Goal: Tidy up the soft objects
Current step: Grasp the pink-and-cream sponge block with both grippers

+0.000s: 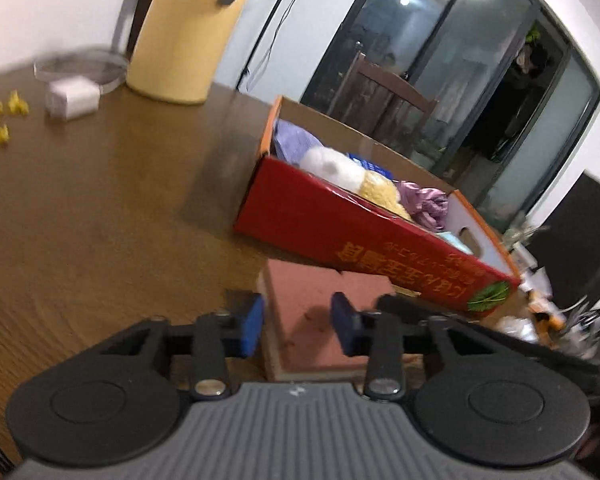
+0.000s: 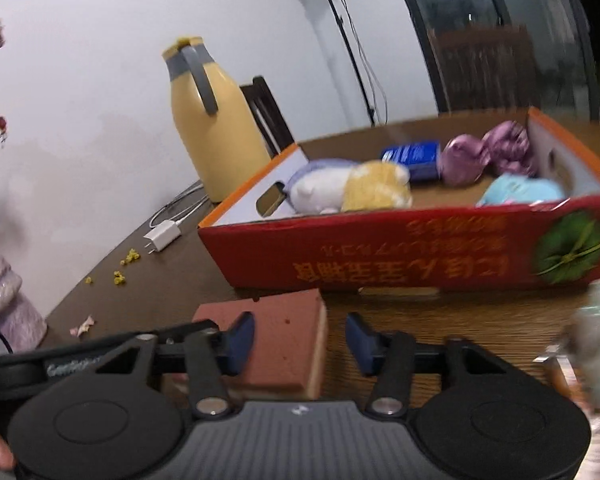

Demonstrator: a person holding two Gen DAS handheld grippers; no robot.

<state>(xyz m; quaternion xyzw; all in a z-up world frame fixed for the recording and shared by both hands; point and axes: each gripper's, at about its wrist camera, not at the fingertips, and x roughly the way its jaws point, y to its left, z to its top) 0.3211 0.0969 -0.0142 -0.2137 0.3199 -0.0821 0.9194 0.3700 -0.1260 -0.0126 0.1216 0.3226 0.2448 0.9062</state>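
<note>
I see the red box [image 2: 412,248] on my wooden surface [image 1: 100,208], holding white, yellow, purple and blue soft things. Just in front of it lies the reddish-brown, tan-edged sponge block [image 2: 284,344]. My left tool [image 1: 298,326] straddles it part-open without pressing; my right tool [image 2: 300,342] stands part-open, gripping nothing.

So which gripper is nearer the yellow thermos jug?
Left. The left gripper hovers over the brown sponge on the side toward the yellow thermos jug, which looms large there. The right gripper sits further along the red box, farther from the jug.
</note>
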